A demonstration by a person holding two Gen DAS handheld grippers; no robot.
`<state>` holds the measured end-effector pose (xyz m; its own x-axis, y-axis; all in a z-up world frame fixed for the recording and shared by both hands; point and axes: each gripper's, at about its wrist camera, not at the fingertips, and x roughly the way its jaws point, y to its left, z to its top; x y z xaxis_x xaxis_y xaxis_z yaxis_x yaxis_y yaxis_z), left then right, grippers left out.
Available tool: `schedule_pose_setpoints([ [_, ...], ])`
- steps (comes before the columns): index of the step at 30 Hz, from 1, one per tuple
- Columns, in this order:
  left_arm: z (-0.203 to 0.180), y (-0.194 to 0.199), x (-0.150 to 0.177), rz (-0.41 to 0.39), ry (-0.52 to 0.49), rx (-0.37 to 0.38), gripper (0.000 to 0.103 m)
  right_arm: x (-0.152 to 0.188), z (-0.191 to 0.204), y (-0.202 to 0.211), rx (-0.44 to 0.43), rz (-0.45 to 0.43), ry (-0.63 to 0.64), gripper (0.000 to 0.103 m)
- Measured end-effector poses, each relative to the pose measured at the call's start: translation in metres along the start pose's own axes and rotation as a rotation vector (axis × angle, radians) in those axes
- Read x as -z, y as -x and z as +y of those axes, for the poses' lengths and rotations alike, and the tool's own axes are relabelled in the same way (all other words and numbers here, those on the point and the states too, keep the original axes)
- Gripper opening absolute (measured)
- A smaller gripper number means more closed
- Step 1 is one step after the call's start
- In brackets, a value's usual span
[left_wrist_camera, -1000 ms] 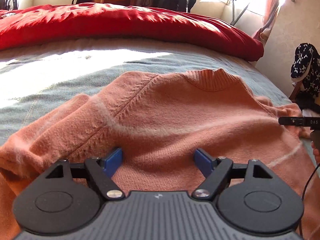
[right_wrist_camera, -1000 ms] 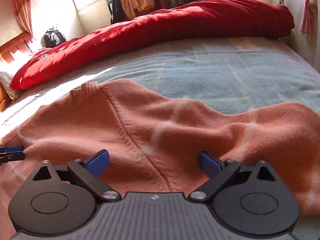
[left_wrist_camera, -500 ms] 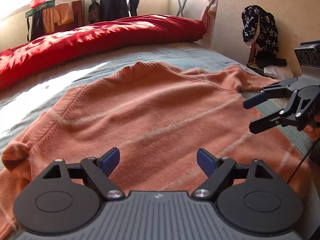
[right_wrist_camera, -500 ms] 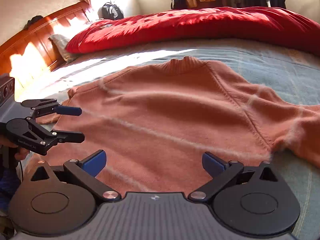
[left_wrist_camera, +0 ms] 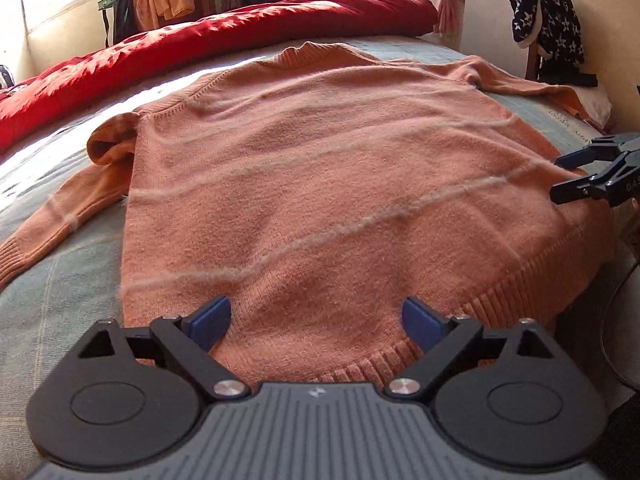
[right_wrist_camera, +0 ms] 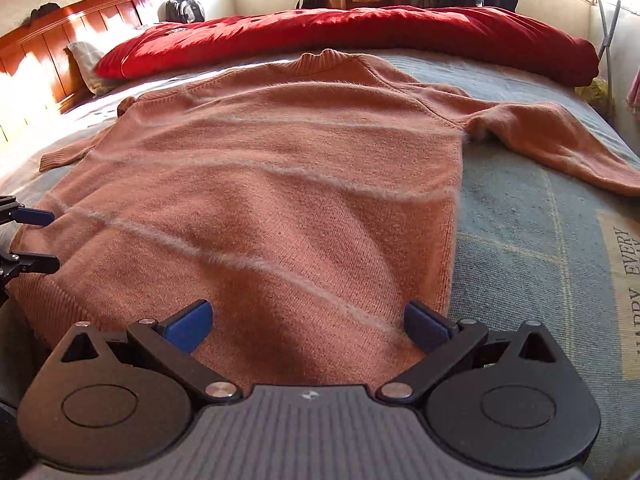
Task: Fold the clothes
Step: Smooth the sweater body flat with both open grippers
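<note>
A salmon-orange knit sweater [left_wrist_camera: 328,168] with thin pale stripes lies spread flat on the bed, collar at the far end, ribbed hem nearest me; it also shows in the right wrist view [right_wrist_camera: 280,184]. Its sleeves lie out to both sides. My left gripper [left_wrist_camera: 316,320] is open and empty above the hem's left part. My right gripper [right_wrist_camera: 308,322] is open and empty above the hem's right part. Each gripper shows at the edge of the other's view, the right one [left_wrist_camera: 576,176] and the left one [right_wrist_camera: 32,240], both open.
The bed has a grey-blue checked blanket [right_wrist_camera: 540,240]. A red duvet [left_wrist_camera: 208,44] is bunched along the far side. A wooden headboard [right_wrist_camera: 52,56] stands at the left. A chair with dark starred clothing [left_wrist_camera: 548,36] stands right of the bed. Clothes hang by the window.
Both grippers have pulled back from over the sweater's body to its hem end, so the whole sweater now shows, spread flat. Both stay open and empty.
</note>
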<state>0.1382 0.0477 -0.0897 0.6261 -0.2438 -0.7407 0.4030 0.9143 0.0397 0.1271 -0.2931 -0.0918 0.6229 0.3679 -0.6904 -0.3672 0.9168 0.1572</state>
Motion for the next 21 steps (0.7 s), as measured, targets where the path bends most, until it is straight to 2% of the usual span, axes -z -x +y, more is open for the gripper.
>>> schedule_pose_setpoints([
  [4, -0.008, 0.014, -0.008, -0.050, -0.037, -0.037, 0.093, -0.012, 0.019, 0.003, -0.038, -0.043, 0.008, 0.103],
  [8, -0.015, 0.017, -0.027, -0.133, -0.043, 0.001, 0.093, -0.025, 0.039, 0.007, -0.077, -0.085, 0.016, 0.103],
  [10, -0.015, 0.008, -0.035, -0.135, -0.014, 0.021, 0.093, -0.029, 0.045, 0.005, -0.100, -0.098, 0.002, 0.103],
  [13, -0.014, -0.011, -0.037, -0.101, 0.047, 0.043, 0.093, -0.028, 0.035, -0.020, -0.160, -0.065, -0.132, 0.103],
  [15, -0.009, -0.022, -0.025, -0.029, 0.102, 0.005, 0.093, -0.019, 0.023, -0.026, -0.166, -0.047, -0.210, 0.103],
  [19, 0.007, -0.008, 0.006, -0.034, 0.139, -0.009, 0.093, 0.013, -0.005, 0.001, -0.160, -0.093, -0.250, 0.101],
  [21, 0.007, 0.000, 0.004, -0.022, 0.124, -0.022, 0.093, 0.014, -0.012, 0.015, -0.102, -0.112, -0.289, 0.103],
])
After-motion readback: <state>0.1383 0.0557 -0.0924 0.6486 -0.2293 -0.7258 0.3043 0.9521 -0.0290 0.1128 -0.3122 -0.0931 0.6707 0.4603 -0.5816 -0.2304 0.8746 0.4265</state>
